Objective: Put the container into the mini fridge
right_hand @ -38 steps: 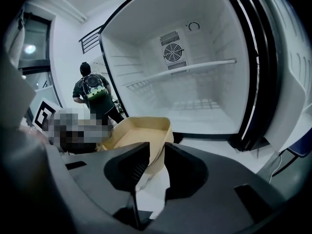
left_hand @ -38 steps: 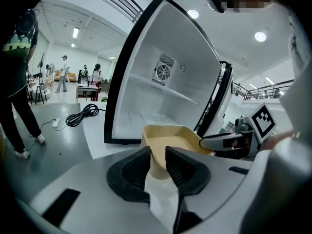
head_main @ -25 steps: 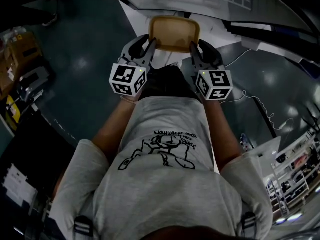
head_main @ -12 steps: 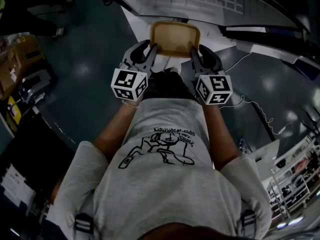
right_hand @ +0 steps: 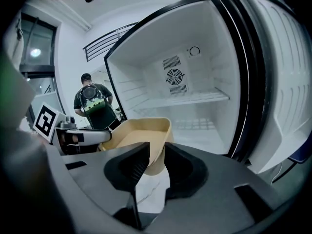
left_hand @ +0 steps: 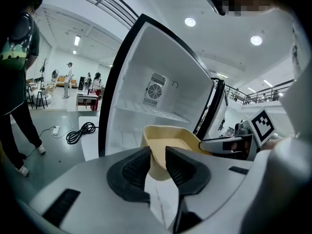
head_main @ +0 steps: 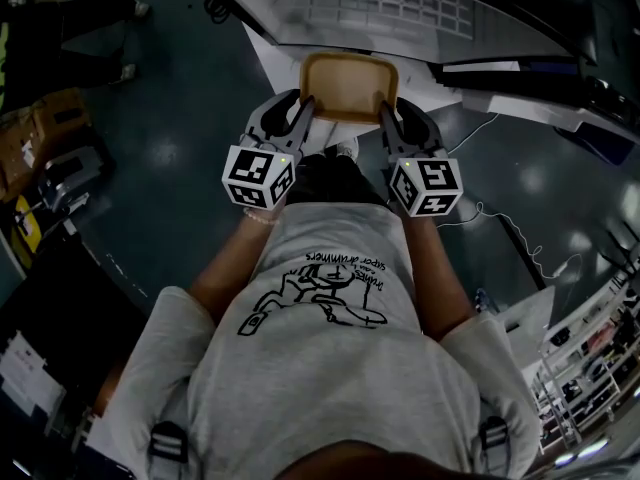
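A tan, open-topped container [head_main: 350, 86] hangs in front of me, held by its two short walls. My left gripper [head_main: 303, 108] is shut on its left wall, and my right gripper [head_main: 386, 116] is shut on its right wall. In the left gripper view the container [left_hand: 170, 138] has its rim clamped between the dark pads [left_hand: 134, 167]. The right gripper view shows the container [right_hand: 141, 130] gripped the same way. The mini fridge [head_main: 380, 8] stands open just beyond it. Its white inside [right_hand: 195, 96] with a wire shelf is bare, and the door [right_hand: 280, 82] is swung to the right.
A person in a dark green shirt [right_hand: 92, 104] stands behind the container on the left side. A black cable [left_hand: 80, 130] lies coiled on the floor left of the fridge. Cardboard boxes [head_main: 45, 133] stand at the left, and a thin cable [head_main: 510, 223] runs at the right.
Both grippers have risen together with the container held between them. More of the open fridge now shows at the top of the head view.
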A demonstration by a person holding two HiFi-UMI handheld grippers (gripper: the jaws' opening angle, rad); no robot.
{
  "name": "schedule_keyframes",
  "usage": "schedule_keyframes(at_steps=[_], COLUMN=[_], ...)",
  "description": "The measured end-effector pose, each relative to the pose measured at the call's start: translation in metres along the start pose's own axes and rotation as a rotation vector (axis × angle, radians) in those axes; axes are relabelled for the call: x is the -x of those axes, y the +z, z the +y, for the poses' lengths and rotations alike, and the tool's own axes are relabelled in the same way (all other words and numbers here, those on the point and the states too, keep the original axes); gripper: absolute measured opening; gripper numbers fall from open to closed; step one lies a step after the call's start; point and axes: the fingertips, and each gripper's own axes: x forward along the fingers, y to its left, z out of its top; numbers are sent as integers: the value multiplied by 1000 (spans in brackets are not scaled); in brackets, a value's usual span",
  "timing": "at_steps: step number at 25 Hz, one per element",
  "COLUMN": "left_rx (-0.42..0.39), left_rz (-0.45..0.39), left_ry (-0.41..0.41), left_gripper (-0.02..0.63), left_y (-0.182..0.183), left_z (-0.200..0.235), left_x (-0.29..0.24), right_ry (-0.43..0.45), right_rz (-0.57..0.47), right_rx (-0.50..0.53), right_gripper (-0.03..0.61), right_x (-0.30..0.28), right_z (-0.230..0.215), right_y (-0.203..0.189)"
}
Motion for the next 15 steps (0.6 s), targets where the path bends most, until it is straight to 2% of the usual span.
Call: schedule_keyframes(at_steps=[15], left_rx=[0], left_rz=[-51], left_ry=[-5], left_gripper=[104], left_y=[33], left_z=[-12], left_x=[13], right_ry=[-6], right_rz=[-45], right_rx=[0], right_gripper=[101], right_x=[18], right_z=[6], right_y=[29])
